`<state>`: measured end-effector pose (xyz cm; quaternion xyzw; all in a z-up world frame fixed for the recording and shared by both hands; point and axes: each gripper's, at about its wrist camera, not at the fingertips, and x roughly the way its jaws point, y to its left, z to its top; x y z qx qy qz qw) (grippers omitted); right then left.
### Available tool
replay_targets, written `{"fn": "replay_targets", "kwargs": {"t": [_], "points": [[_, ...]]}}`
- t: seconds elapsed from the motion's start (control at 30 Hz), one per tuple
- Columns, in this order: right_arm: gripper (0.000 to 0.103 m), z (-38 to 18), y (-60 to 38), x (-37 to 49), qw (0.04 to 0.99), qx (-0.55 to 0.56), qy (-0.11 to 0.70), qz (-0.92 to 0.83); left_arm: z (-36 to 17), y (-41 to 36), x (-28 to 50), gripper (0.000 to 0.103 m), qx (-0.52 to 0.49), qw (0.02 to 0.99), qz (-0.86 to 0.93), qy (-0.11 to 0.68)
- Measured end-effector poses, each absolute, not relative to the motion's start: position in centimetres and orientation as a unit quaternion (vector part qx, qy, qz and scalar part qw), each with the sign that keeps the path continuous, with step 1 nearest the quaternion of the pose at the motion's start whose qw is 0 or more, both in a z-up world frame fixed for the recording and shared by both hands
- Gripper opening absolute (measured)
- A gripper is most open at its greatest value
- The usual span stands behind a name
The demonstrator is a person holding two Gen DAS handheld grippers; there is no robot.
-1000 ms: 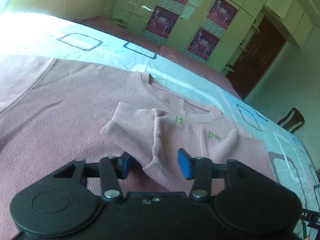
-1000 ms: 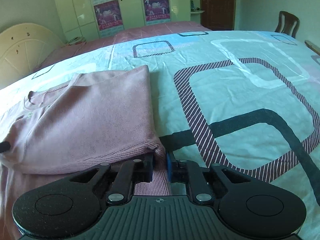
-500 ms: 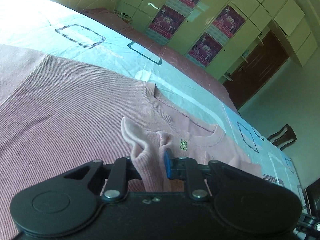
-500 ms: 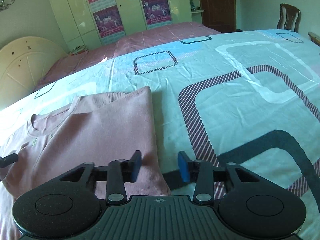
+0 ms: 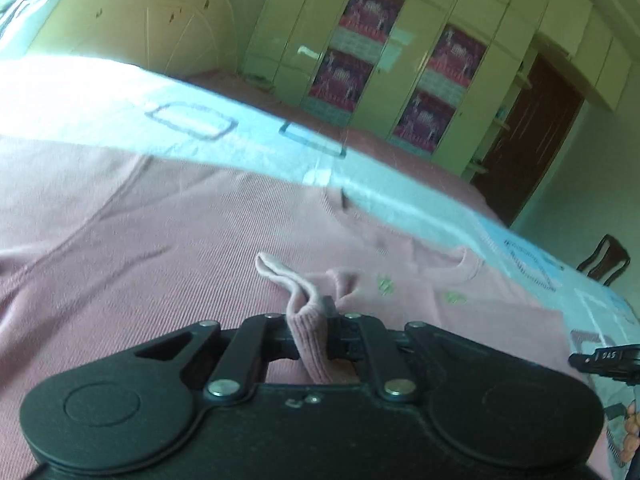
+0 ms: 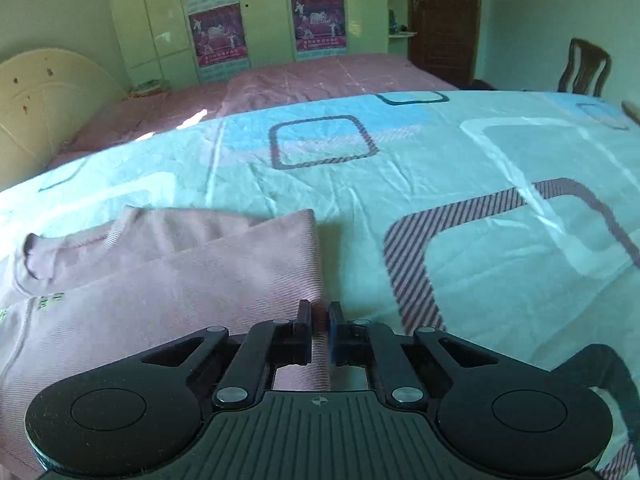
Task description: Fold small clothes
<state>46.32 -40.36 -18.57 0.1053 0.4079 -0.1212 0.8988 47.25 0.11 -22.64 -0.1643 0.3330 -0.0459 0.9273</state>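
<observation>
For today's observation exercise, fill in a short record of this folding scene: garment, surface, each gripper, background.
garment: pink ribbed sweater, partly folded, green marks by the neckline
surface: patterned bedsheet
left gripper: shut on the sweater's sleeve cuff
right gripper: shut on the sweater's folded edge
background: cupboards with posters, brown door, wooden chair

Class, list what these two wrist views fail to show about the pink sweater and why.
- Left wrist view: the pink sweater is cut off by the left edge; motion blur makes its green marks unreadable.
- Right wrist view: the sweater's left side leaves the frame; the right gripper body hides the pinched edge's lower part.
</observation>
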Motion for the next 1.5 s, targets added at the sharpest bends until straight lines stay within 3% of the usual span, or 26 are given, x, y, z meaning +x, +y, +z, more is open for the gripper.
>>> {"fn": "replay_targets", "kwargs": {"t": [0.07,0.1,0.13,0.2,0.27,0.33,0.37,0.4,0.87,1.5], "points": [[0.008,-18.4,-40.4,46.0,0.896,0.083,0.414,-0.137,-22.2,0.4,47.1,0.02,-0.164,0.928,-0.041,0.331],[0.008,-18.0,-40.3,45.6,0.898,0.085,0.411,-0.128,-21.7,0.3,46.9,0.033,-0.154,0.931,-0.035,0.328],[0.009,-17.6,-40.2,45.1,0.902,0.093,0.406,-0.115,-21.5,0.4,46.3,0.056,-0.145,0.934,-0.031,0.325],[0.009,-16.7,-38.8,44.2,0.909,0.094,0.396,-0.086,-20.7,0.4,45.5,0.081,-0.13,0.939,-0.017,0.317],[0.011,-16.4,-36.7,43.8,0.913,0.084,0.396,-0.053,-20.2,0.4,45.1,0.081,-0.111,0.938,-0.015,0.327],[0.025,-16.3,-34.4,43.4,0.912,0.088,0.4,-0.024,-19.8,0.6,44.7,0.081,-0.101,0.933,-0.013,0.345],[0.048,-16.3,-33.0,43.2,0.912,0.09,0.401,-0.007,-19.7,0.8,44.4,0.081,-0.1,0.931,-0.012,0.352],[0.062,-16.3,-31.7,43.0,0.914,0.086,0.396,0.003,-19.5,1.3,44.1,0.081,-0.102,0.928,-0.011,0.357],[0.061,-18.0,-19.5,43.5,0.906,-0.01,0.416,0.075,-16.7,11.0,38.7,0.083,-0.139,0.903,0.048,0.403],[0.061,-15.7,-13.0,44.2,0.908,0.012,0.408,0.091,-17.3,26.7,37.4,0.082,-0.225,0.876,0.165,0.393]]}}
